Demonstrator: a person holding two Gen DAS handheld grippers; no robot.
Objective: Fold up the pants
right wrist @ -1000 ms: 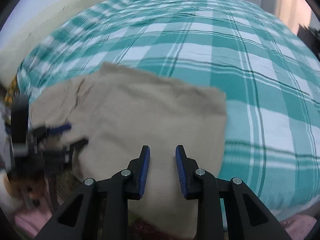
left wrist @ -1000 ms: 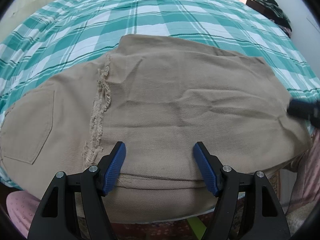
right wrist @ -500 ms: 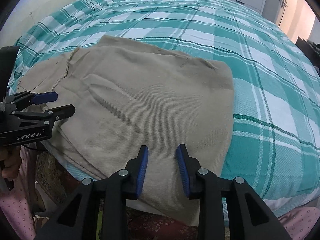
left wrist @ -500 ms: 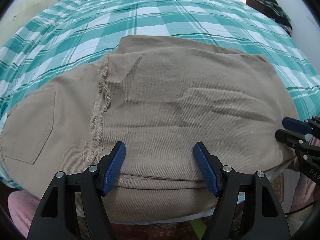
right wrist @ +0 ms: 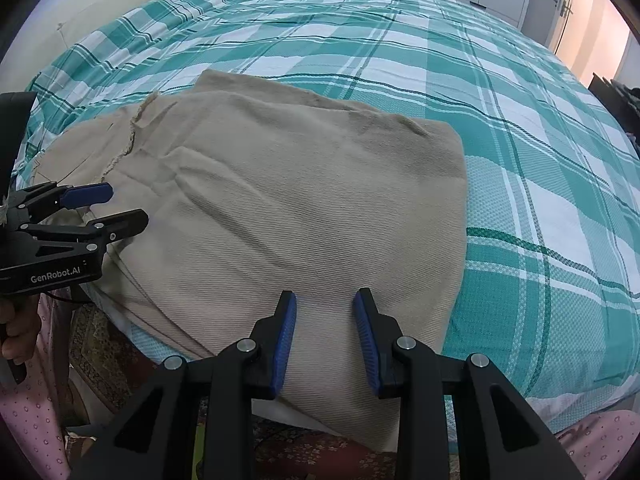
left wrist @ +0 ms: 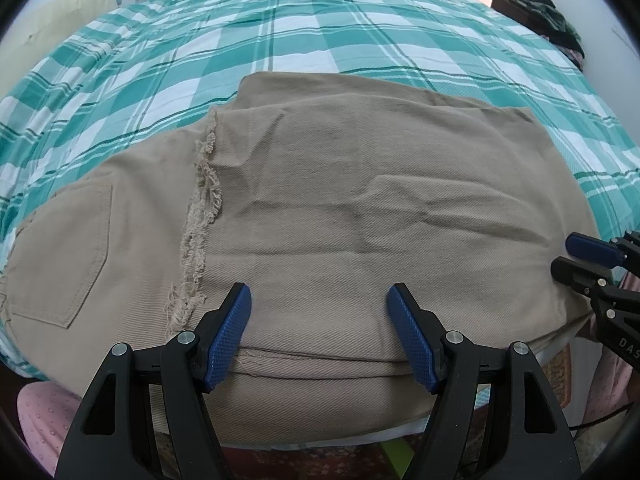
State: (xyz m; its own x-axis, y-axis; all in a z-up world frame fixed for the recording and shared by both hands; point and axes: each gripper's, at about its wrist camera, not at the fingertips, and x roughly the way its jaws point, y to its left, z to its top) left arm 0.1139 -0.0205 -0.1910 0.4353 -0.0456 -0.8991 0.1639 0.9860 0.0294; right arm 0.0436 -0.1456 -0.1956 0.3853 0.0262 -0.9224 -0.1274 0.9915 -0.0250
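Beige pants (left wrist: 340,208) lie folded on the bed, with a frayed hem (left wrist: 200,216) across the top layer and a back pocket (left wrist: 60,256) at the left. They hang over the bed's near edge (right wrist: 320,208). My left gripper (left wrist: 320,312) is open and empty, just above the near edge of the pants. It also shows in the right wrist view (right wrist: 116,208). My right gripper (right wrist: 325,312) is open and empty over the right end of the pants. It also shows in the left wrist view (left wrist: 568,256).
The bed has a green and white plaid cover (left wrist: 320,32) that stretches far beyond the pants. A patterned rug (right wrist: 104,344) lies on the floor below the bed edge. Dark furniture with clothes (left wrist: 540,12) stands at the far right.
My right gripper has swung in toward the pants' right end and opened a little wider. My left gripper has stayed in place, open.
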